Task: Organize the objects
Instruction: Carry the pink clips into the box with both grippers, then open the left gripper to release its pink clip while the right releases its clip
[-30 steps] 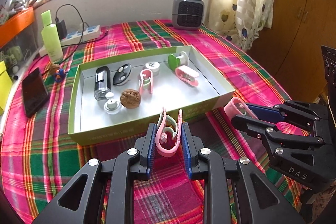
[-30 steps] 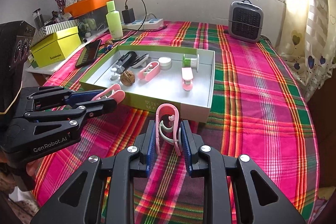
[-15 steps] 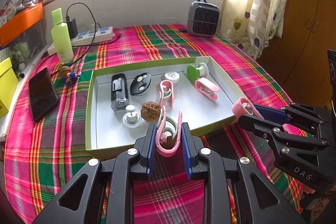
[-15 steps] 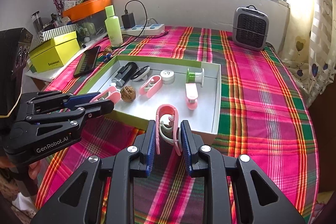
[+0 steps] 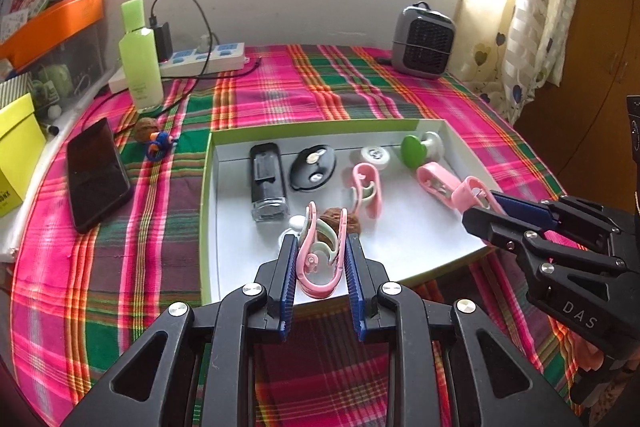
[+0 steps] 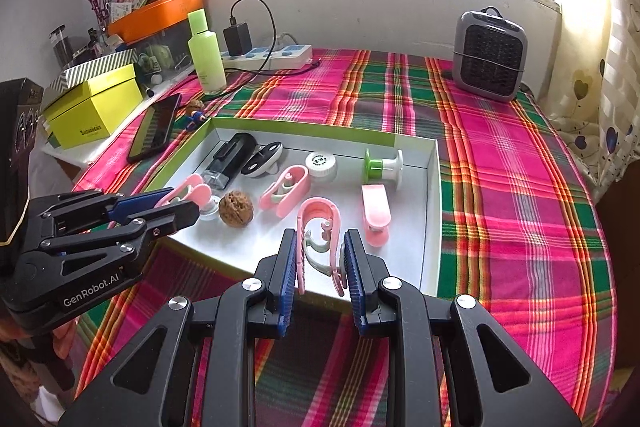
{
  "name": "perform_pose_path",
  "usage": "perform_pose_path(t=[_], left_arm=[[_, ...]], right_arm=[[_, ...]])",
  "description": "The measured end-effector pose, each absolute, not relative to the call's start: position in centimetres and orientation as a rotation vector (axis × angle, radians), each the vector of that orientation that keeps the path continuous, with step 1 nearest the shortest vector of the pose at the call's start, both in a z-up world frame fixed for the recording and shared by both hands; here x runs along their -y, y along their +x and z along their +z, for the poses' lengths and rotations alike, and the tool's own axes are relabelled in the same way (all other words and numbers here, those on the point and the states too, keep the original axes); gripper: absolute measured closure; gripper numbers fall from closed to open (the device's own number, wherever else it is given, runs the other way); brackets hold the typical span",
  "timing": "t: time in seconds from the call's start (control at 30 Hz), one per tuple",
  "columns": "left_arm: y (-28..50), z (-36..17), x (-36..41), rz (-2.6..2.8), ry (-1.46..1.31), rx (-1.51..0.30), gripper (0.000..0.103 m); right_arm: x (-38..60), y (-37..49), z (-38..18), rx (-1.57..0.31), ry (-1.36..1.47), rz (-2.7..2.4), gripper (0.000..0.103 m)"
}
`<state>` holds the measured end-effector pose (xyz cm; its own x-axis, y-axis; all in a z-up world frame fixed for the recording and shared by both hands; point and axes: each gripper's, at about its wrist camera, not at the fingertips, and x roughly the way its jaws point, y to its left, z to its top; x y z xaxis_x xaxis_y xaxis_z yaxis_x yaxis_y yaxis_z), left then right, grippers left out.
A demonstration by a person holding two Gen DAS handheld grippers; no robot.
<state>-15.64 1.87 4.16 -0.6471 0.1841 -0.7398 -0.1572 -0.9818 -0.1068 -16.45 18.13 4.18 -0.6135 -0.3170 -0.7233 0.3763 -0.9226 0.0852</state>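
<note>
A green-rimmed white tray [image 5: 404,251] [image 6: 428,211] lies on the plaid table. In it lie two pink clips [image 5: 366,187] [image 5: 434,181], a walnut [image 6: 236,208], a black lighter-like box [image 5: 266,181], a black oval fob [image 5: 312,167], a white cap [image 6: 320,165] and a green spool [image 6: 380,165]. My left gripper [image 5: 322,259] is shut on a pink clip [image 5: 320,255], held over the tray's near left part. My right gripper [image 6: 320,259] is shut on another pink clip [image 6: 318,235], over the tray's near right part.
A phone [image 5: 96,173], a green bottle [image 5: 140,65], a power strip [image 5: 200,61], a small toy with a walnut [image 5: 154,139] and a yellow box [image 6: 94,107] stand left of the tray. A grey heater [image 5: 424,41] stands at the back right.
Both grippers have moved forward with their clips, from in front of the tray's near wall to over the tray's inside.
</note>
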Motion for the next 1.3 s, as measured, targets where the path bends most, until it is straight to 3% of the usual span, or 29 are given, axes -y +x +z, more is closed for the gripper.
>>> perform_pose_path(t=[1.3], left_arm=[[-17.9,2.2,-0.5,2.693,-1.299,0.085,0.082]], right_arm=[[-16.1,-20.9,1.0,-0.107,1.266,-2.442,0.078]])
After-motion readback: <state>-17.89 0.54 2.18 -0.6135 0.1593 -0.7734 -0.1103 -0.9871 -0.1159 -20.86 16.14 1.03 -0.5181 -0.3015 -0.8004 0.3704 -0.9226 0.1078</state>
